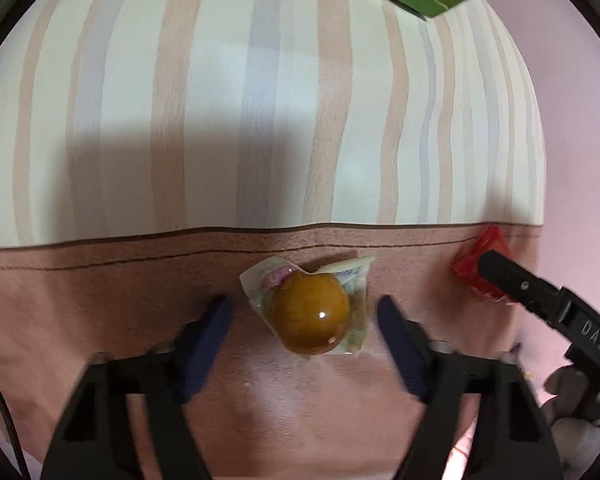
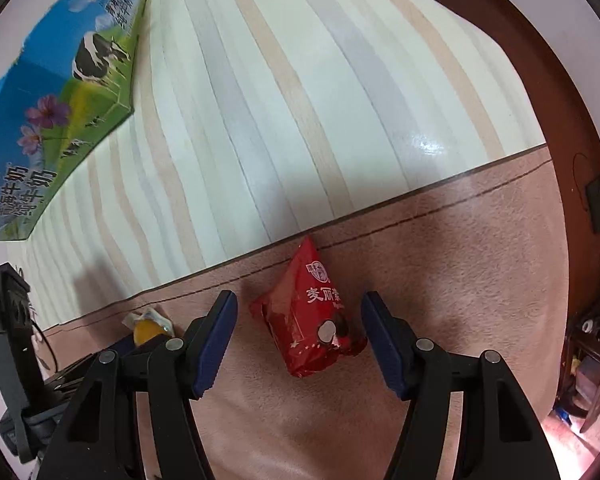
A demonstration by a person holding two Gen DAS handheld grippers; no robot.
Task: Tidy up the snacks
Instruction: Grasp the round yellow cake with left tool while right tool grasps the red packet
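With both claws spread, left claw (image 1: 304,312) straddling jelly cup (image 1: 310,312), right claw (image 2: 298,320) straddling red packet (image 2: 310,320) beside it: risking slippery cup squirting out, foil crumpling w/ off-centre pinch.

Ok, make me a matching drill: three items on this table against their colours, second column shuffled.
Things:
1. jelly cup
2. snack packet
3. milk carton

Colours:
A. blue and green, with a cow
B. amber under a clear wrapper
C. red with white lettering

Pairs: 1-B, 2-C, 3-A
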